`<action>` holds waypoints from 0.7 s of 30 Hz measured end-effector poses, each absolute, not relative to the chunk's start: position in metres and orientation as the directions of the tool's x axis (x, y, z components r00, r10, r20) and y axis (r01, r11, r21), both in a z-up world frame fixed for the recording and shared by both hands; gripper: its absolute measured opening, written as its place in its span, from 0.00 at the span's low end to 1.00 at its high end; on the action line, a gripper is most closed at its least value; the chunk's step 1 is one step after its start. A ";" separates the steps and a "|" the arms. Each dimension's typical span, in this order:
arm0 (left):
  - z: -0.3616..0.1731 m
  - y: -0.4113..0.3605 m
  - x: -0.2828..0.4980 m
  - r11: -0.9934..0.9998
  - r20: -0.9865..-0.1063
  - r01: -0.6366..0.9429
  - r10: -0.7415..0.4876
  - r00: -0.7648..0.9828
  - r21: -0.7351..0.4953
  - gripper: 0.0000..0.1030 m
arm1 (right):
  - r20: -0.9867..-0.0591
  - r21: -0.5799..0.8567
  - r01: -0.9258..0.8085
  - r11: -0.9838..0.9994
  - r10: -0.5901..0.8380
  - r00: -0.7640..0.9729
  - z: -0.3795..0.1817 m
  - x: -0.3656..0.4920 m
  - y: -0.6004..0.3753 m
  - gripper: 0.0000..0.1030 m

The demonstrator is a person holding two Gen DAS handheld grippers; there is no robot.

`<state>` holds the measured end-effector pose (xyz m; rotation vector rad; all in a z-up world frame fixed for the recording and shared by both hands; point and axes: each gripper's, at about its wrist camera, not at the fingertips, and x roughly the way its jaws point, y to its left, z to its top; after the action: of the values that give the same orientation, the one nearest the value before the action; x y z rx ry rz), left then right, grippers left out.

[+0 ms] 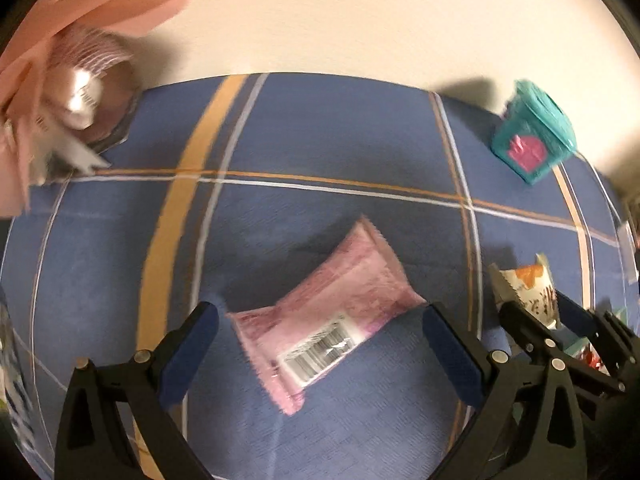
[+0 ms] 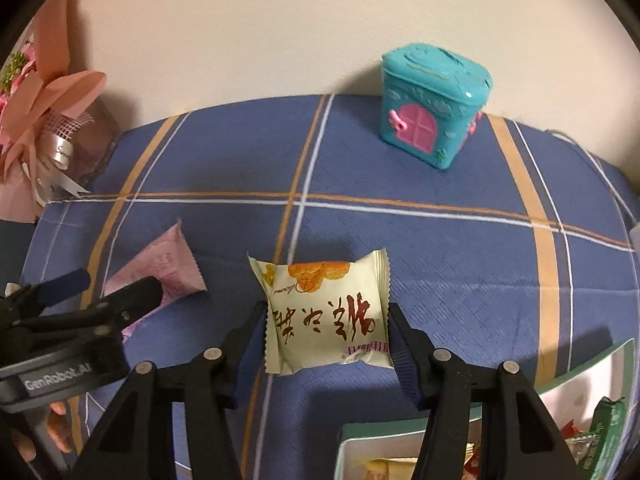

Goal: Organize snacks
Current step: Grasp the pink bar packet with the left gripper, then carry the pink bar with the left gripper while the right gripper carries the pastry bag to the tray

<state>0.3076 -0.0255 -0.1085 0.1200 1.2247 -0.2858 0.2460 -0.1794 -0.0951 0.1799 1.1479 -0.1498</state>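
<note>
A pink snack packet (image 1: 328, 312) with a barcode lies on the blue checked tablecloth (image 1: 320, 140). My left gripper (image 1: 320, 316) hovers over it, open, one finger on either side and neither pad touching. In the right wrist view a cream packet (image 2: 326, 312) with an orange picture and red-brown characters sits between the pads of my right gripper (image 2: 326, 320), which is shut on it. That view also has the left gripper (image 2: 120, 282) at the left edge over the pink packet (image 2: 160, 268). The right gripper (image 1: 538, 308) with the cream packet (image 1: 528, 288) appears at the right of the left wrist view.
A teal toy house box (image 2: 432, 108) stands at the cloth's far edge by the wall. A pink wrapped bouquet (image 2: 40, 120) lies at the far left. A white box with a green rim (image 2: 580, 376), holding several snacks, sits at the near right. A person's fingers (image 2: 56, 428) show at lower left.
</note>
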 end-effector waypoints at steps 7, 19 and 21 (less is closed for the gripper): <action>-0.118 -0.035 0.306 0.946 -0.952 0.322 -0.139 0.273 -0.046 0.67 | -0.924 0.071 0.222 0.972 -0.020 0.382 -0.103 0.241 -0.186 0.58; -0.103 -0.017 0.282 0.972 -0.945 0.216 -0.157 0.288 -0.095 0.37 | -0.919 0.062 0.207 0.976 -0.025 0.394 -0.090 0.234 -0.177 0.58; -0.095 -0.015 0.273 0.977 -0.939 0.191 -0.156 0.305 -0.100 0.37 | -0.918 0.064 0.207 0.976 -0.024 0.397 -0.086 0.229 -0.177 0.58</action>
<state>0.2735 -0.0155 -0.0954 0.0323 1.2393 -0.2295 0.2292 -0.1767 -0.0855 0.1778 1.1555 -0.1470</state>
